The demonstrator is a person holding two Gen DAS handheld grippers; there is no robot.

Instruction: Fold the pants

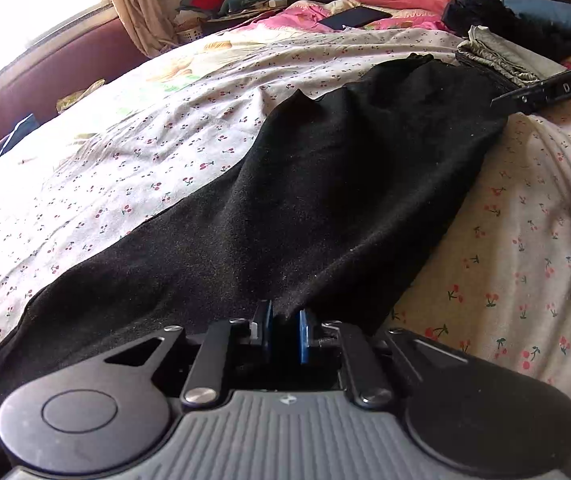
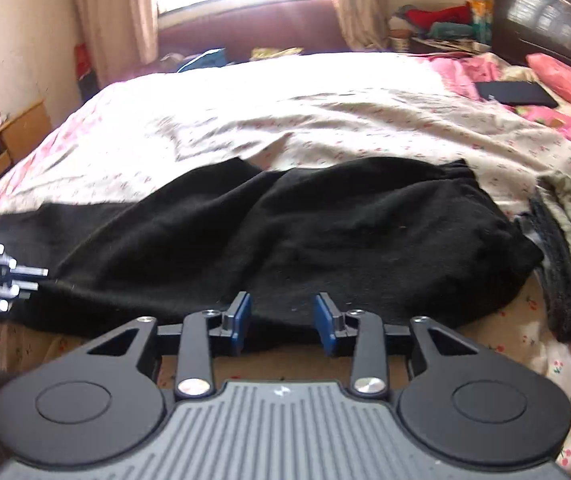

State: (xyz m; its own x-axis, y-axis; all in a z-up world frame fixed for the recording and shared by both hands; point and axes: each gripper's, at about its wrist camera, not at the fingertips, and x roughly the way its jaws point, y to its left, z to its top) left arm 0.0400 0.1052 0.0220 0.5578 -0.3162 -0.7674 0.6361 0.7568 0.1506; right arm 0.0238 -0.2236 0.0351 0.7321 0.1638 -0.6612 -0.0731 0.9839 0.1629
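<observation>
Black pants are lying along the near edge of the cherry-print bedsheet, long axis stretching from your left gripper toward the folded grey clothes. Your left gripper is pinching their hem, tilted downward. Only the right wrist view is showing your right gripper parted, gripping nothing, above the pants.

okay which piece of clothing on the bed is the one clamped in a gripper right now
The black pants spread across the cherry-print sheet: the left gripper pinches their edge. The folded grey-green garments beyond them lie untouched.
</observation>
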